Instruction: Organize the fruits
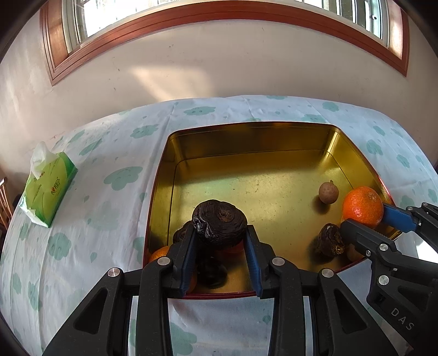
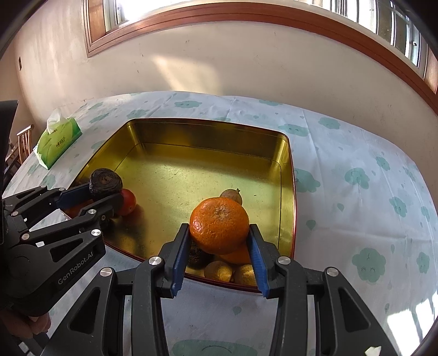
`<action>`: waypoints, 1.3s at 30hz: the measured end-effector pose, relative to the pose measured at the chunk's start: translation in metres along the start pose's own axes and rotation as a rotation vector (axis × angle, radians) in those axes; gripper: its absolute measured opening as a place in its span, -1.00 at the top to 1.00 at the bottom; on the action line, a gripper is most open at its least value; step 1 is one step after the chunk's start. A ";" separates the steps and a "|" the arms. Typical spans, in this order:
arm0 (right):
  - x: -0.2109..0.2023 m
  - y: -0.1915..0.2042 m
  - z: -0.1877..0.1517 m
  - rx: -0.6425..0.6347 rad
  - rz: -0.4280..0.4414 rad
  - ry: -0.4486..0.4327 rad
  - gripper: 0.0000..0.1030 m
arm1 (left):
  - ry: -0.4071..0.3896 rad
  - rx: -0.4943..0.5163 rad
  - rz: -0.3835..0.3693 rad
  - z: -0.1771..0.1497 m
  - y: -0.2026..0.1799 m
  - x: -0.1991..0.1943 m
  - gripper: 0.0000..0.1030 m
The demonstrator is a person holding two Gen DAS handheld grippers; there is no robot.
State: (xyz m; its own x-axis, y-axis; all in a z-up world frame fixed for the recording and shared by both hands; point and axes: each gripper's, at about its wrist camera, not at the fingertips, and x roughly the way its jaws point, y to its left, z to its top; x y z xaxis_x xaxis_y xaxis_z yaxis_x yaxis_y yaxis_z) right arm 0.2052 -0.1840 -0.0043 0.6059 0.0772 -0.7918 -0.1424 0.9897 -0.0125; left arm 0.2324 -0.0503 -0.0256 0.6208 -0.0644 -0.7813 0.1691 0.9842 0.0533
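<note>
A gold tin (image 2: 153, 131) is set on the clouded tablecloth (image 2: 356, 169). Above it, an orange (image 2: 219, 228) is clamped by the right gripper (image 2: 219, 235), and a dark, wrinkled, possibly dried fruit (image 1: 219, 221) by the left gripper (image 1: 220, 235).

surface: desk (image 1: 90, 191) under cloud-print cloth | tin (image 1: 246, 137): just ahead of both claws | tissue box (image 1: 49, 189): far left of the claws

Cream wall (image 1: 219, 68) is running behind the table, scuffed, with a sunlight patch (image 1: 175, 82) falling on it. Wood-framed window (image 2: 246, 13) is sitting high, daylight coming in bright. Cloud-print tablecloth (image 2: 356, 169) is covering the table. Wooden chair (image 2: 23, 142) is showing at far left.
</note>
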 end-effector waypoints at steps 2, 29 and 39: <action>0.000 -0.002 0.001 0.012 0.006 0.002 -0.02 | 0.005 -0.003 -0.004 -0.001 0.001 -0.001 0.31; -0.060 -0.001 -0.022 0.042 -0.036 -0.043 -0.67 | -0.069 -0.065 0.014 -0.028 0.016 -0.088 -0.35; -0.084 0.019 -0.050 0.026 -0.068 -0.006 -0.92 | -0.045 -0.061 0.090 -0.070 0.023 -0.120 -0.46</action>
State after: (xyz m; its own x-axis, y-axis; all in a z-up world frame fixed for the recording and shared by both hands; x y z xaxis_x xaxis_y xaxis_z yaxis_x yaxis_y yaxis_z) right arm 0.1125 -0.1781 0.0309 0.6180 0.0099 -0.7861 -0.0804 0.9955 -0.0506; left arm 0.1084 -0.0086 0.0260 0.6657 0.0189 -0.7460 0.0648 0.9944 0.0830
